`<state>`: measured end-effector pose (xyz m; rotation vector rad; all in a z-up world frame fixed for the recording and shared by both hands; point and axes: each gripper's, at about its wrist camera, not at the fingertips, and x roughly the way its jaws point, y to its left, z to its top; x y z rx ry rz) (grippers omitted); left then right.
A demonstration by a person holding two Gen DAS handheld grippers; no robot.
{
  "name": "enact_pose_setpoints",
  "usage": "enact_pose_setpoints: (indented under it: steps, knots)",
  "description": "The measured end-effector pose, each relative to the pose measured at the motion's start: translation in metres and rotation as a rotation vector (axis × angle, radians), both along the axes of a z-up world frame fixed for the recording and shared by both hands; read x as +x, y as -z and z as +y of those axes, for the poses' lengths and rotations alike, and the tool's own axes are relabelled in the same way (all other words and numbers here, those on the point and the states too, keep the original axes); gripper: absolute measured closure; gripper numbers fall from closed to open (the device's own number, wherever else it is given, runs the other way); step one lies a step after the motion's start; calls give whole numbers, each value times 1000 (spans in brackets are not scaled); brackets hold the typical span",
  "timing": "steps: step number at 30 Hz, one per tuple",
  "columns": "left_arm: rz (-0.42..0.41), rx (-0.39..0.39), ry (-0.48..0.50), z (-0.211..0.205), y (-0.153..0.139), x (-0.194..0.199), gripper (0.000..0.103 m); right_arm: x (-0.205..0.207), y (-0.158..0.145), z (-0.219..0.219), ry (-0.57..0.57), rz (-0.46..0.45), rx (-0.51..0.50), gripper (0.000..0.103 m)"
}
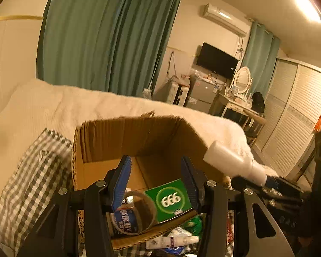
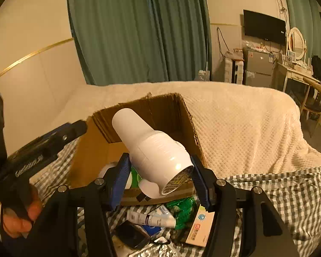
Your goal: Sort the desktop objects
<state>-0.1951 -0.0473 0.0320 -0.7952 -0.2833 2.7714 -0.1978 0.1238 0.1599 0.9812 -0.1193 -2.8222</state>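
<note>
- In the left wrist view, at the left edge, a checked cloth point(image 1: 32, 182) is seen beside one cardboard box point(image 1: 139, 141). The box's whole inside is shown only here.
- One clear tape roll point(image 1: 132, 212) and one green pack marked 666 point(image 1: 171, 199) are seen on the box floor. In the right wrist view they are mostly hidden.
- The left gripper point(image 1: 157, 184) is held over the box with its blue pads spread, and nothing is pinched between them.
- Farther right, the white hair dryer point(image 1: 235, 162) is seen from the side, with its nozzle pointing up and to the left. The right gripper point(image 1: 267, 181) is only a dark blur behind it.
- In the right wrist view, at the far left, one hand point(image 2: 21, 216) is shown around the handle of the left gripper point(image 2: 72, 130). This hand is in no other view.
- The dryer point(image 2: 158, 156) is pinched across its body between the pads of the right gripper point(image 2: 160, 177). It is held in the air over the near edge of the box point(image 2: 92, 150), and its rear grille faces the camera.
- Below the fingers, loose things lie on the checked cloth point(image 2: 289, 192), most of them seen only here. They are one tube point(image 2: 149, 218) (a second may lie against it), one green packet point(image 2: 184, 209), one flat carton point(image 2: 201, 229) and one dark flat object point(image 2: 130, 233).
- Counted in all are two grippers, one box and one dryer.
</note>
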Motion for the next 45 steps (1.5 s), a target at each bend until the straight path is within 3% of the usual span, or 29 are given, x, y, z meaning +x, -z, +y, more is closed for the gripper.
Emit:
enact_pose_setpoints:
  steps: [6, 7, 10, 11, 20, 26, 31, 39, 45]
  knots:
    - [-50, -25, 1, -1, 20, -5, 52, -36, 22, -14, 2, -45, 53, 47]
    - [-59, -31, -1, -1, 22, -5, 47, -36, 25, -16, 5, -48, 54, 47]
    - [-68, -73, -38, -3, 29, 3, 11, -35, 26, -18, 31, -40, 71, 37]
    - [-50, -78, -55, -5, 30, 11, 10, -28, 23, -17, 36, -25, 75, 35]
    - [-40, -59, -15, 1, 24, 77, 3, 58, -1, 31, 126, 13, 39, 30]
    - [-132, -77, 13, 25, 54, 100, 2, 112, 20, 66, 226, -29, 47, 29]
    - [-228, -71, 12, 38, 94, 103, 2, 127, 60, 77, 251, -91, 17, 28]
    - [-328, -145, -4, 53, 143, 83, 2, 129, 108, 82, 242, -155, 7, 28]
    - [-432, -28, -67, 42, 168, 58, 2, 117, 121, 82, 229, -192, -1, 28]
